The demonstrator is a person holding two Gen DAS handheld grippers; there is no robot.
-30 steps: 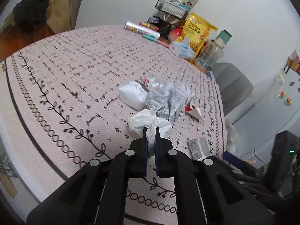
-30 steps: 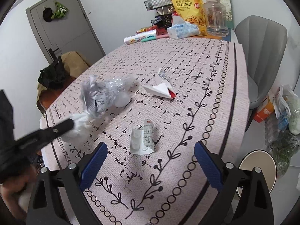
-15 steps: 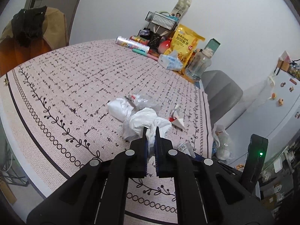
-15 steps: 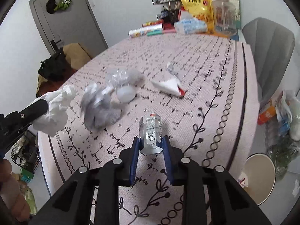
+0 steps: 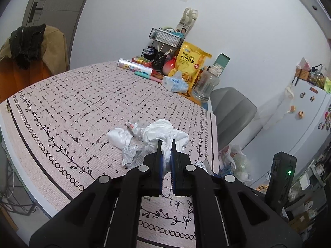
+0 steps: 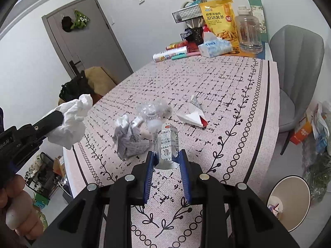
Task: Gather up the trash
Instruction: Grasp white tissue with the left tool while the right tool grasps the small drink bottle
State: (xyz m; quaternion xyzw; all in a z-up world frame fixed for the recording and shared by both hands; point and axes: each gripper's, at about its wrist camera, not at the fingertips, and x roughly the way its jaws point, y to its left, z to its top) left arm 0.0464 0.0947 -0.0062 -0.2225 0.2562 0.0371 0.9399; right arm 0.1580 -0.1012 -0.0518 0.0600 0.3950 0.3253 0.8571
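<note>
My left gripper (image 5: 166, 144) is shut on a crumpled white tissue (image 5: 163, 132) and holds it above the table; the tissue also shows at the left of the right wrist view (image 6: 71, 122). My right gripper (image 6: 166, 155) is shut on a silver blister pack (image 6: 167, 144), lifted above the patterned tablecloth (image 6: 227, 103). On the cloth lie a crumpled printed paper (image 6: 128, 142), a crushed clear plastic bottle (image 6: 153, 109), a white wad (image 5: 118, 136) and a folded white-and-red wrapper (image 6: 194, 115). A white trash bin (image 6: 289, 202) stands on the floor at lower right.
Snack bag (image 6: 219, 18), clear jar (image 6: 249, 35), tissue pack (image 6: 214, 46), wire basket and tubes crowd the table's far end. A grey chair (image 6: 298, 66) stands at the right side. Plastic bags lie on the floor by the chair (image 6: 318, 128).
My right gripper closed on the blister pack and lifted it off the cloth. My left gripper raised the tissue higher and back from the pile.
</note>
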